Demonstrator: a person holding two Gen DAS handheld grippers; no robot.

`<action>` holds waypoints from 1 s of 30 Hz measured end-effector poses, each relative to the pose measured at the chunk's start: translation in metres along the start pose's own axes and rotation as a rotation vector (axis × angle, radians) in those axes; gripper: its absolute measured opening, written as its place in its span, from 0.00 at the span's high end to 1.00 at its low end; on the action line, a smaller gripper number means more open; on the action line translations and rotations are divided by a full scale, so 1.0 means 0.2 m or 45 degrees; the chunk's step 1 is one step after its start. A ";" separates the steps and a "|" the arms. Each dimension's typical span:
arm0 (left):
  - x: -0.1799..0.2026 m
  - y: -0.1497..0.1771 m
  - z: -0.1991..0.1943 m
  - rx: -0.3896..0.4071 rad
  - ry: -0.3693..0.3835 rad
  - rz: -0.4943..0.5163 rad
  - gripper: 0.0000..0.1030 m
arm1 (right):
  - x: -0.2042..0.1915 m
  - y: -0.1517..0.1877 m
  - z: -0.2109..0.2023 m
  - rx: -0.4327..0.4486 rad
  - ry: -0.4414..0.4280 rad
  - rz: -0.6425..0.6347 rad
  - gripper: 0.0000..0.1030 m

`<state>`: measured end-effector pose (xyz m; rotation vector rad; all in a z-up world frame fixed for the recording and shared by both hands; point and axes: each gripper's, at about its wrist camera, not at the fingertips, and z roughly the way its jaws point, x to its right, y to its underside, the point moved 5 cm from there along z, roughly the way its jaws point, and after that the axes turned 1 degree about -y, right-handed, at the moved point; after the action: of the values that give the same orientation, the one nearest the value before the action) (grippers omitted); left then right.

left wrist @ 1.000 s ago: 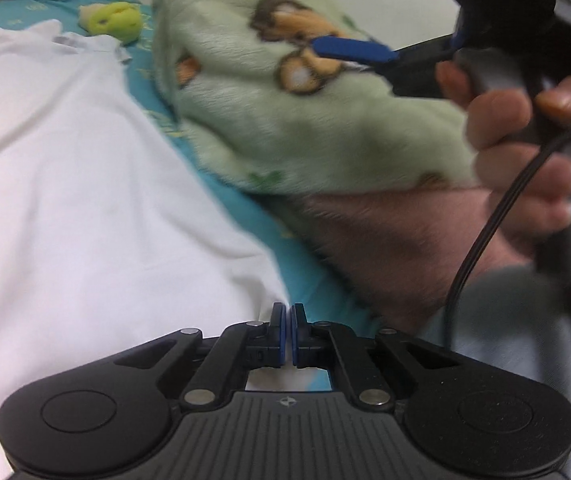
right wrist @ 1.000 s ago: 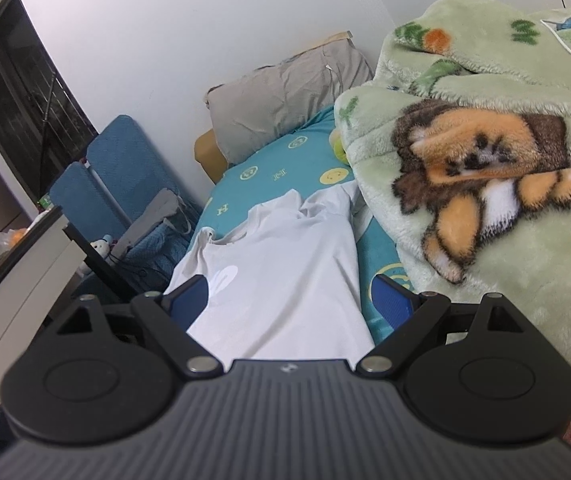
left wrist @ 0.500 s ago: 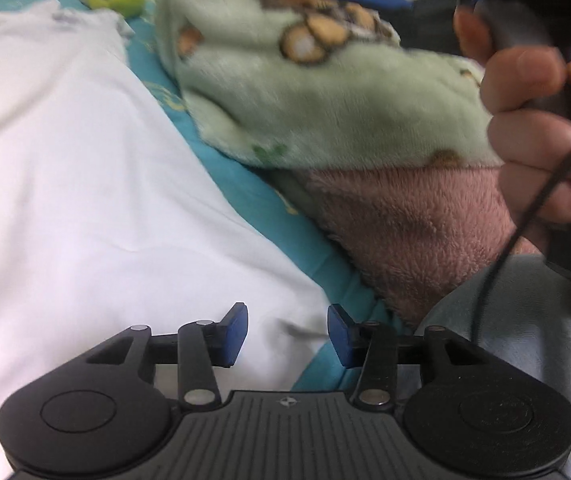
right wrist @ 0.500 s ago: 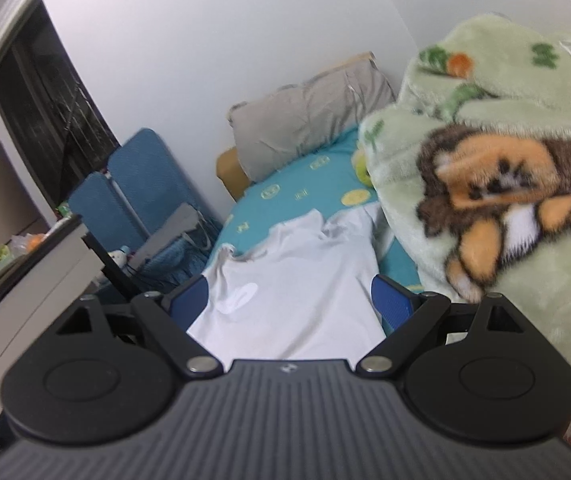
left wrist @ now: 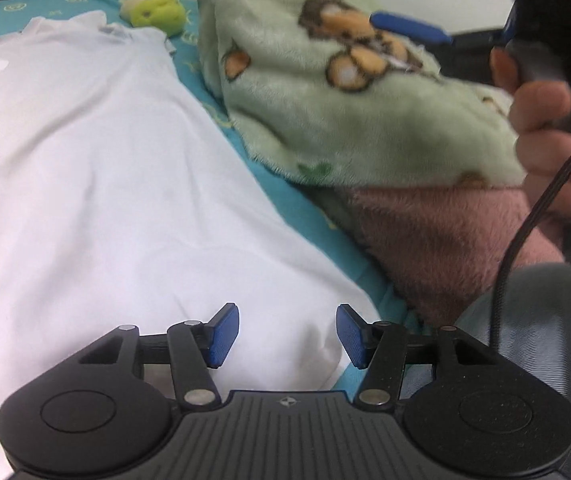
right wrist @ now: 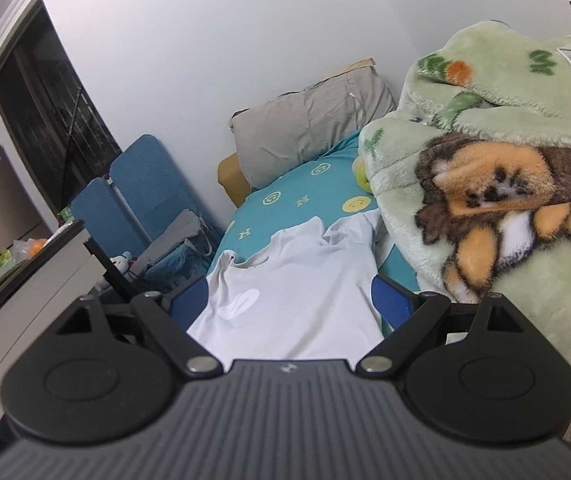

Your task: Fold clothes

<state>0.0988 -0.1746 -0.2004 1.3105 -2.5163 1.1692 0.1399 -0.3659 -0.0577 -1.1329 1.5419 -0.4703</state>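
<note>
The white shirt (left wrist: 117, 184) lay flat and smooth across the left and centre of the frame, on the teal sheet (left wrist: 305, 216), likely spread for folding. The left gripper (left wrist: 287, 334) hung over its lower hem corner, jaws apart and empty. The right gripper (right wrist: 290, 300), also wide open, sat higher, holding nothing. A fleecy green blanket (left wrist: 345, 112) bunched at upper right

The left gripper (left wrist: 287, 334) hangs low with its blue pads spread apart and nothing between them. The right gripper (right wrist: 290, 302) is held higher, its jaws wide apart and empty, and the right hand (left wrist: 545, 132) curls around its handle.
</note>
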 end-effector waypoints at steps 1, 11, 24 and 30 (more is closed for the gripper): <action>-0.02 -0.01 -0.03 0.010 -0.018 -0.011 0.45 | -0.01 0.00 0.00 -0.001 -0.007 -0.005 0.13; -0.70 -0.28 -0.54 0.273 -0.389 -0.475 0.15 | -0.13 0.08 0.04 -0.020 -0.046 -0.085 0.13; -2.32 -0.30 -0.76 0.755 -0.402 -1.469 0.23 | -0.23 0.29 0.52 -0.239 0.075 -0.167 0.13; -2.45 -0.40 -0.62 0.686 -0.417 -1.365 0.69 | -0.19 0.34 0.70 -0.313 0.108 -0.180 0.13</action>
<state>0.4342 0.2090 -0.2533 2.6158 -1.1443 1.3701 0.2361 -0.2650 -0.1353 -1.4340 1.6319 -0.4358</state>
